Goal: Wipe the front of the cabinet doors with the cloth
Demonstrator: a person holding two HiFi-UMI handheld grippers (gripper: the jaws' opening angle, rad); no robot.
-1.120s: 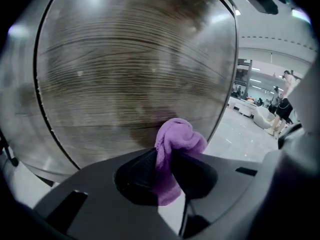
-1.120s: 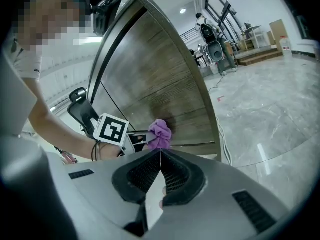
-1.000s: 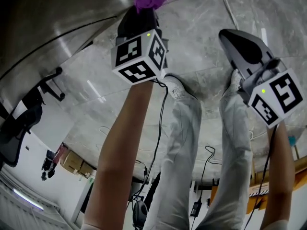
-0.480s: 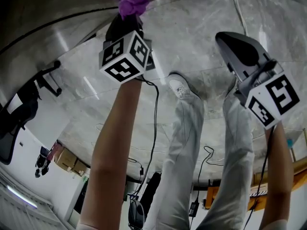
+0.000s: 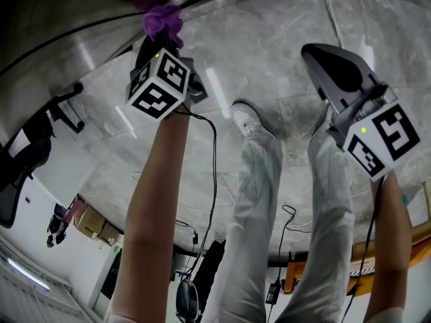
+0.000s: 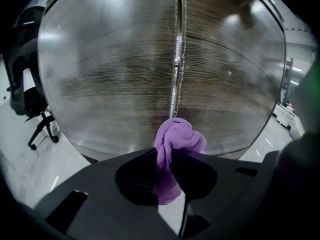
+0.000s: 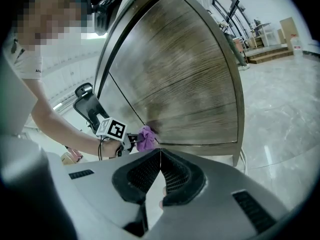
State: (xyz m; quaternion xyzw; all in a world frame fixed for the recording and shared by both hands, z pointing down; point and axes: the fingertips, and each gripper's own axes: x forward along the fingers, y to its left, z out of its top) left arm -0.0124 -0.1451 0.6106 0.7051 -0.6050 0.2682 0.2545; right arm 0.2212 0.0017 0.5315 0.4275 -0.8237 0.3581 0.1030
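Observation:
A purple cloth is bunched between the jaws of my left gripper, which is shut on it. The cloth presses against the lower part of the wooden cabinet doors, close to the seam between them. In the right gripper view the cloth and left gripper show at the door's bottom edge. My right gripper hangs back from the cabinet, shut with nothing between its jaws. It appears at the right of the head view.
A black office chair stands left of the cabinet. The floor is pale marble. The person's legs and a white shoe are below me, with cables trailing on the floor. Boxes sit at lower left.
My left gripper has carried the cloth leftward along the bottom of the cabinet doors. The right gripper has barely moved.

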